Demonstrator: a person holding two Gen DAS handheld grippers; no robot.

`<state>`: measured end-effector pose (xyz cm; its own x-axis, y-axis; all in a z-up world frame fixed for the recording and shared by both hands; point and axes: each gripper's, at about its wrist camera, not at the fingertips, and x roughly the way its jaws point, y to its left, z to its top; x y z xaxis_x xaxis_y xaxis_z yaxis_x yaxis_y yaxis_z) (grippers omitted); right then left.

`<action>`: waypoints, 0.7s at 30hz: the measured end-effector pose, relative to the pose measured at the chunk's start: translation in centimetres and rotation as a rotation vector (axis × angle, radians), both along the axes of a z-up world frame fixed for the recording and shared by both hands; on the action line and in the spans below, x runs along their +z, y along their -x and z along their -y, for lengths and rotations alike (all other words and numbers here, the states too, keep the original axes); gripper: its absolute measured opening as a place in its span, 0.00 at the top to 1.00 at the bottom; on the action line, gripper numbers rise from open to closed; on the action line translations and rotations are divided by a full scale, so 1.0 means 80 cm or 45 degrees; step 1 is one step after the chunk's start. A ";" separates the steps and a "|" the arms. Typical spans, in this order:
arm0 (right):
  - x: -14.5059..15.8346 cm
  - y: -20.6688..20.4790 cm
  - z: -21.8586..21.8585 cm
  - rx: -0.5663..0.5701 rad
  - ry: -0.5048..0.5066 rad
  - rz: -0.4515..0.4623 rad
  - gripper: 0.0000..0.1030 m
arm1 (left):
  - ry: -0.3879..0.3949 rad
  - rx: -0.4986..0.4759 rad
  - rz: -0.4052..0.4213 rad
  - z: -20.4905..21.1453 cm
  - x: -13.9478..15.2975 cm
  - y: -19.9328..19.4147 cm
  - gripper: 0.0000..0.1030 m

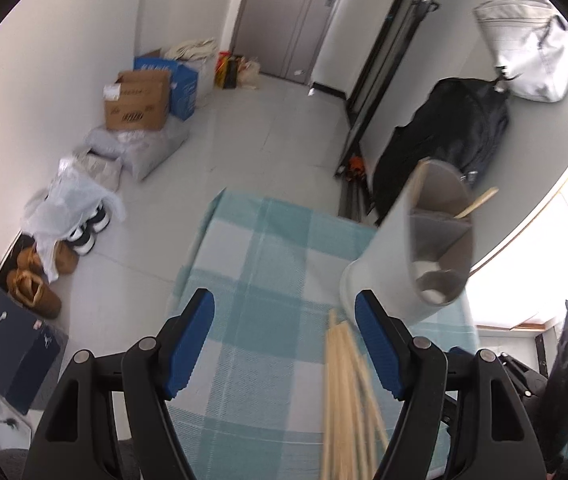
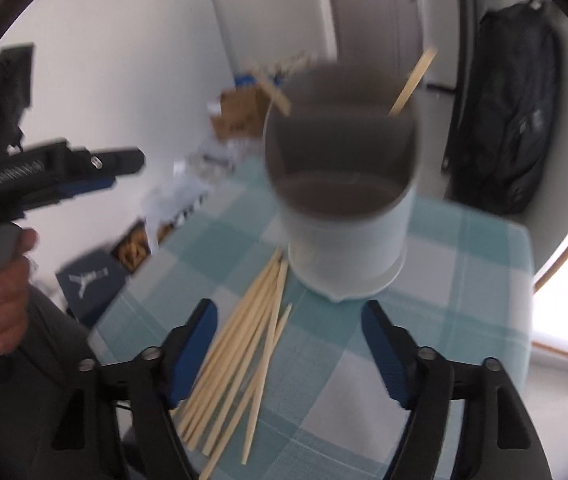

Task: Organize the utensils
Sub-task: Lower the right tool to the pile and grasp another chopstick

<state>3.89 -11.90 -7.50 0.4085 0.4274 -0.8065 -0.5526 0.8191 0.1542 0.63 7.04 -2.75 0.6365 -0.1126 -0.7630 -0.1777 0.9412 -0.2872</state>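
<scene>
A white utensil holder with a divided grey inside stands on the teal checked tablecloth. Two wooden sticks lean out of its top. Several loose wooden chopsticks lie in a bundle on the cloth beside its base. My left gripper is open above the cloth, the bundle's ends lying just inside its right finger, untouched. My right gripper is open too, hovering in front of the holder, chopsticks under its left finger. In the right wrist view, a hand holds the left gripper at the far left.
Shoes, a dark shoe box, cardboard boxes and bags line the floor along the left wall. A black backpack and a white bag hang beyond the table. A closed door is at the back.
</scene>
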 end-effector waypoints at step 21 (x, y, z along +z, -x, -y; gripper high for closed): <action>-0.065 -0.009 -0.034 0.016 0.195 -0.182 0.95 | -0.017 -0.049 -0.112 -0.001 -0.017 -0.006 0.33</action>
<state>4.62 -9.18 -12.67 0.2802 0.2999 -0.9119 -0.5445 0.8320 0.1063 1.07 7.12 -4.09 0.5624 -0.1254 -0.8173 -0.1652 0.9514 -0.2597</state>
